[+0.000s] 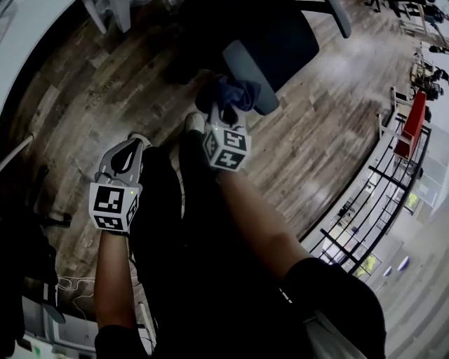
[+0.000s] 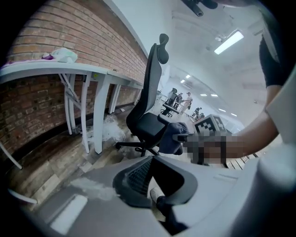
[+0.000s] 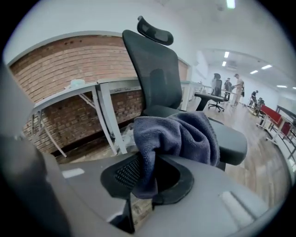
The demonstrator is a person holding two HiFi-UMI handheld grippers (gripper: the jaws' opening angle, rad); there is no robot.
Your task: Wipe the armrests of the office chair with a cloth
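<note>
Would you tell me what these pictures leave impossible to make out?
1. Whether the cloth touches the armrest: right gripper view, the cloth's own folds cover the contact.
2. Far armrest: head view, cut off by the top edge.
3. Pale bundle on the desk: left gripper view, too small to identify.
4. Right claw: left gripper view, a mosaic patch covers much of it.

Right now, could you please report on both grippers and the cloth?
Right gripper shut on dark blue cloth, at grey padded armrest. Left gripper shut, empty, held back. Nothing in the way.
</note>
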